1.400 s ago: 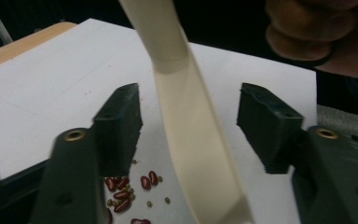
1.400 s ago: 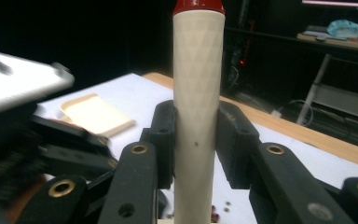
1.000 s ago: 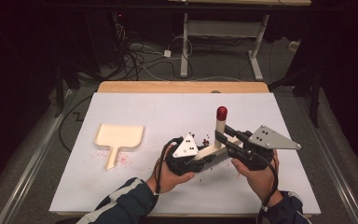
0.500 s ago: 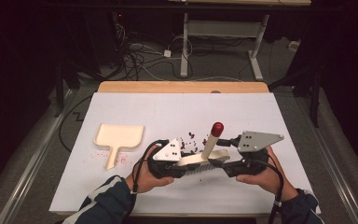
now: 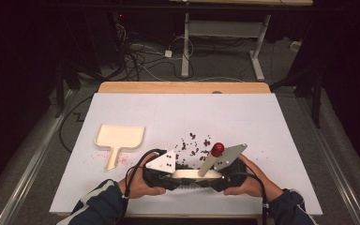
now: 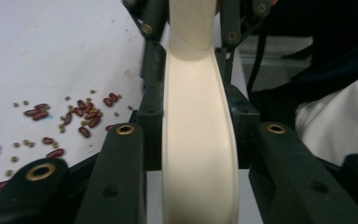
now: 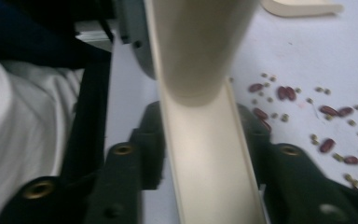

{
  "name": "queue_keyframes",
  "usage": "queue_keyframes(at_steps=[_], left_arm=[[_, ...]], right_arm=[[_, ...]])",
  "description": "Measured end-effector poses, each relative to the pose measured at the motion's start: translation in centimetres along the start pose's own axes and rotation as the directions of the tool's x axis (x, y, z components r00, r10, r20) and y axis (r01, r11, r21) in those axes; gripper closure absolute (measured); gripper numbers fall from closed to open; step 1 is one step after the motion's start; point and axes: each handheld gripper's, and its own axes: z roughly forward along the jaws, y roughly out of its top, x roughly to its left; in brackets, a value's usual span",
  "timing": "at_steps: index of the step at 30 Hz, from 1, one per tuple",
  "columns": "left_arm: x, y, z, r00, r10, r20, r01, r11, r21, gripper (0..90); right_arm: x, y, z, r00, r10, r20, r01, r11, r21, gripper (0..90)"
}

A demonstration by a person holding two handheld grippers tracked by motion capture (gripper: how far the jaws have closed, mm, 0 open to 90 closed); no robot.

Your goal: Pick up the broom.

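Note:
A cream hand brush (image 5: 187,174) with a slanted handle ending in a red knob (image 5: 217,149) lies across the near part of the white table, dark bristles under it. My left gripper (image 5: 169,175) is shut on its left end and my right gripper (image 5: 214,176) on its right end. In the left gripper view the cream brush back (image 6: 199,154) runs between the jaws. The right gripper view has the same cream body (image 7: 209,154) clamped, its handle (image 7: 200,46) rising ahead. Red and green beans (image 5: 194,144) lie scattered just beyond the brush. A cream dustpan (image 5: 118,138) rests to the left.
The white table sheet (image 5: 262,122) ends in a wooden strip (image 5: 183,87) at the far side. Beans (image 6: 81,114) sit left of the left jaw, and beans (image 7: 303,116) sit right of the right jaw. The dustpan edge (image 7: 303,7) lies far ahead. Cables lie on the floor beyond.
Both grippers have carried the brush toward the near table edge and a little left. The handle, upright a second ago, now leans right, and the beans lie beyond the brush.

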Motion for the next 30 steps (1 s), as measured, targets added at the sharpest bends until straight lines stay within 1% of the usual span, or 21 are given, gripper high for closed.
queue_keyframes(at_steps=[1, 3, 4, 5, 7, 8, 10, 11, 12, 13, 14, 15, 16, 17, 20, 21, 24, 27, 28, 29, 30], left_arm=[[0.1, 0.0, 0.0, 0.9998, -0.009, -0.018, 0.009, 0.9999, -0.01, 62.2], [0.2, 0.0, -0.1, 0.9991, -0.014, -0.039, 0.014, 0.9998, -0.016, 56.7], [0.2, 0.0, -0.3, 0.9961, -0.009, -0.087, 0.008, 0.9999, -0.015, 53.2], [0.2, 0.0, -0.3, 0.9961, -0.009, -0.087, 0.008, 0.9999, -0.015, 46.7], [0.3, -0.1, -0.7, 0.9862, -0.036, -0.162, 0.033, 0.9993, -0.016, 35.3], [0.4, -0.2, -0.9, 0.9827, -0.042, -0.18, 0.039, 0.999, -0.023, 33.4], [0.4, -0.5, -1.5, 0.9691, -0.051, -0.241, 0.045, 0.9985, -0.033, 28.3], [0.3, -0.9, -2.1, 0.9549, -0.062, -0.29, 0.052, 0.9978, -0.042, 27.1], [0.3, -1.1, -2.5, 0.945, -0.074, -0.318, 0.061, 0.9968, -0.052, 26.0], [0.3, -1.1, -2.5, 0.945, -0.074, -0.318, 0.061, 0.9968, -0.052, 25.2], [0.4, -1.6, -3.3, 0.9286, -0.099, -0.358, 0.08, 0.9945, -0.067, 24.5], [0.4, -1.6, -3.3, 0.9286, -0.099, -0.358, 0.08, 0.9945, -0.067, 24.3], [0.3, -2.2, -4.1, 0.9053, -0.098, -0.413, 0.076, 0.9947, -0.069, 23.9], [0.3, -2.2, -4.1, 0.9053, -0.098, -0.413, 0.076, 0.9947, -0.069, 22.8], [0.2, -3.5, -5.2, 0.8717, -0.116, -0.476, 0.096, 0.9932, -0.065, 22.3], [0.1, -4.1, -5.7, 0.8546, -0.13, -0.503, 0.113, 0.9916, -0.063, 22.0], [-0.2, -5.4, -6.6, 0.8285, -0.152, -0.539, 0.146, 0.9878, -0.055, 21.4], [-0.7, -6.9, -7.5, 0.7966, -0.164, -0.582, 0.172, 0.9843, -0.042, 20.7], [-1.0, -8.0, -8.0, 0.7738, -0.155, -0.614, 0.187, 0.9823, -0.012, 20.7], [-1.1, -8.5, -8.2, 0.7611, -0.157, -0.629, 0.196, 0.9806, -0.008, 20.7], [-1.1, -8.5, -8.2, 0.7611, -0.157, -0.629, 0.196, 0.9806, -0.008, 20.7]], right_arm=[[0.0, -0.1, 0.0, 0.9998, -0.014, -0.01, 0.014, 1.0, -0.01, 64.9], [0.1, -0.1, -0.1, 0.9999, 0.005, 0.013, -0.005, 1.0, -0.018, 66.7], [0.0, -0.1, -0.3, 0.9999, -0.004, 0.015, 0.004, 1.0, -0.021, 67.2], [0.0, -0.1, -0.4, 0.9997, -0.006, 0.026, 0.006, 1.0, -0.024, 67.3], [-0.3, -0.2, -1.0, 0.9983, 0.012, 0.058, -0.01, 0.999, -0.034, 67.3], [-0.4, -0.2, -1.2, 0.9976, 0.015, 0.067, -0.013, 0.999, -0.042, 67.3], [-0.7, -0.3, -1.7, 0.9942, 0.035, 0.101, -0.03, 0.998, -0.052, 67.3], [-0.8, -0.3, -1.9, 0.9928, 0.047, 0.11, -0.04, 0.997, -0.059, 67.3], [-0.9, -0.4, -2.1, 0.9914, 0.058, 0.117, -0.051, 0.997, -0.065, 67.3], [-1.0, -0.4, -2.2, 0.9886, 0.07, 0.134, -0.061, 0.996, -0.065, 67.4], [-1.1, -0.4, -2.4, 0.9856, 0.079, 0.149, -0.069, 0.995, -0.068, 67.3], [-1.3, -0.4, -2.6, 0.9836, 0.086, 0.158, -0.076, 0.994, -0.072, 67.3], [-1.4, -0.5, -2.7, 0.9812, 0.101, 0.165, -0.088, 0.993, -0.082, 67.3], [-1.5, -0.5, -2.8, 0.9781, 0.108, 0.178, -0.093, 0.992, -0.088, 67.3], [-1.8, -0.7, -3.3, 0.9712, 0.129, 0.2, -0.109, 0.988, -0.105, 67.3], [-2.0, -0.8, -3.7, 0.9626, 0.148, 0.227, -0.123, 0.985, -0.121, 67.3], [-2.4, -1.0, -4.3, 0.9453, 0.174, 0.276, -0.141, 0.981, -0.135, 67.3], [-2.8, -1.3, -4.8, 0.9255, 0.205, 0.319, -0.165, 0.975, -0.147, 67.3], [-3.0, -1.4, -5.0, 0.9175, 0.212, 0.337, -0.17, 0.974, -0.15, 67.3], [-3.1, -1.5, -5.1, 0.9077, 0.216, 0.36, -0.174, 0.974, -0.147, 67.3], [-3.3, -1.6, -5.3, 0.8978, 0.218, 0.383, -0.175, 0.974, -0.143, 67.3]])
